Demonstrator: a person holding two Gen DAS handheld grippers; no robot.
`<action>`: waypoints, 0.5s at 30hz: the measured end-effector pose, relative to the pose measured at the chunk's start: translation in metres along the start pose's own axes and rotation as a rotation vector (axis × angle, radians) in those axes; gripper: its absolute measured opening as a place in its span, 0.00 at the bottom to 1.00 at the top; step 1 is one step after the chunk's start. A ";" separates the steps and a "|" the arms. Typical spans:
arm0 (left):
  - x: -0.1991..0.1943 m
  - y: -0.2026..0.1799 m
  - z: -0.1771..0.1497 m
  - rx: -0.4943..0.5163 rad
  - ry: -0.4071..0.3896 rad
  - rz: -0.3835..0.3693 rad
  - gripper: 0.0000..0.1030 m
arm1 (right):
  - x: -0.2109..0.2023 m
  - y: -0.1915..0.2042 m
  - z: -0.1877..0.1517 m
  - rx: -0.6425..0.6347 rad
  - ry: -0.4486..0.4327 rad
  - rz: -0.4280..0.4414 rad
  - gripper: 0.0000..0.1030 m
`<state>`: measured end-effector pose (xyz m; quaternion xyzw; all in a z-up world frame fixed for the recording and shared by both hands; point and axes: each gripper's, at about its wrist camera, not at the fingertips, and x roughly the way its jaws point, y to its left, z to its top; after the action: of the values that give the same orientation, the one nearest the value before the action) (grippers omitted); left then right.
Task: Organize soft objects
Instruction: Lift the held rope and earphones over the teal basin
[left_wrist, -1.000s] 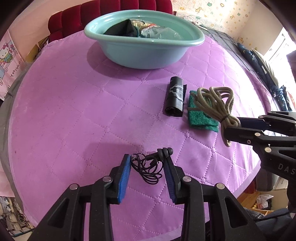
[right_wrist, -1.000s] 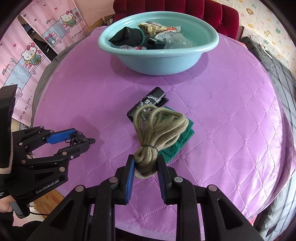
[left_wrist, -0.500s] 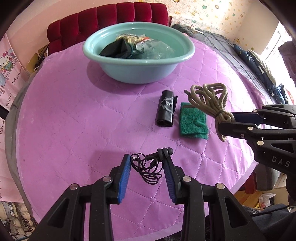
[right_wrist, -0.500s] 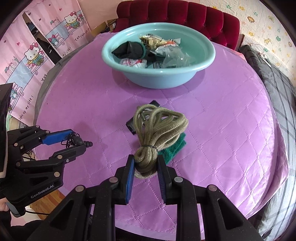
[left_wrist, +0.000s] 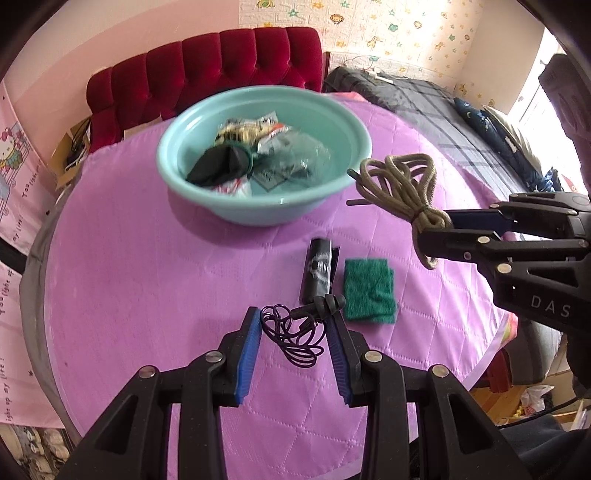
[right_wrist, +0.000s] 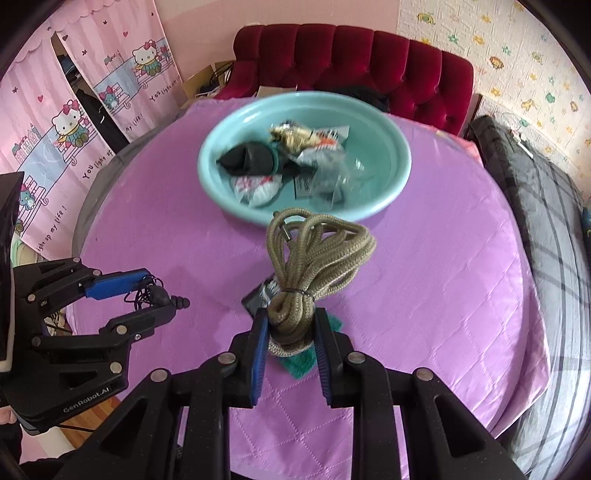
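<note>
My left gripper (left_wrist: 295, 325) is shut on a tangle of thin black earphone cable (left_wrist: 291, 330), held above the purple quilted table (left_wrist: 147, 288); the same earphone cable (right_wrist: 147, 293) shows in the right wrist view. My right gripper (right_wrist: 290, 332) is shut on the tied end of a coiled olive rope (right_wrist: 314, 247), also lifted off the table; that rope (left_wrist: 399, 184) hangs at the right of the left wrist view. A teal basin (left_wrist: 347, 129) at the far side holds several soft items and packets. A black roll (left_wrist: 319, 267) and a green scouring pad (left_wrist: 369, 290) lie on the table below.
A red tufted sofa (right_wrist: 351, 51) stands behind the table. Pink cartoon curtains (right_wrist: 74, 110) hang at the left. A dark plaid bed (right_wrist: 546, 221) lies to the right. The basin (right_wrist: 391, 147) sits toward the table's far edge.
Both grippers have risen with their loads, so the table looks smaller and more of the basin's inside and the sofa shows. The rope has lifted off the green pad.
</note>
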<state>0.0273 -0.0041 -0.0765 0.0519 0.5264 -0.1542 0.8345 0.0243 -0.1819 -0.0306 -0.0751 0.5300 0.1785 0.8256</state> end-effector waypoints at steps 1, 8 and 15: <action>-0.001 0.000 0.004 0.007 -0.004 -0.001 0.38 | -0.001 -0.002 0.005 0.001 0.001 0.002 0.24; -0.002 0.002 0.030 0.036 -0.023 0.001 0.38 | -0.010 -0.009 0.031 -0.006 -0.009 -0.006 0.24; 0.001 0.008 0.059 0.056 -0.037 0.008 0.38 | -0.007 -0.015 0.060 -0.020 -0.015 -0.012 0.24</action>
<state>0.0809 -0.0114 -0.0516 0.0745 0.5060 -0.1667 0.8430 0.0780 -0.1788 0.0003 -0.0850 0.5213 0.1791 0.8300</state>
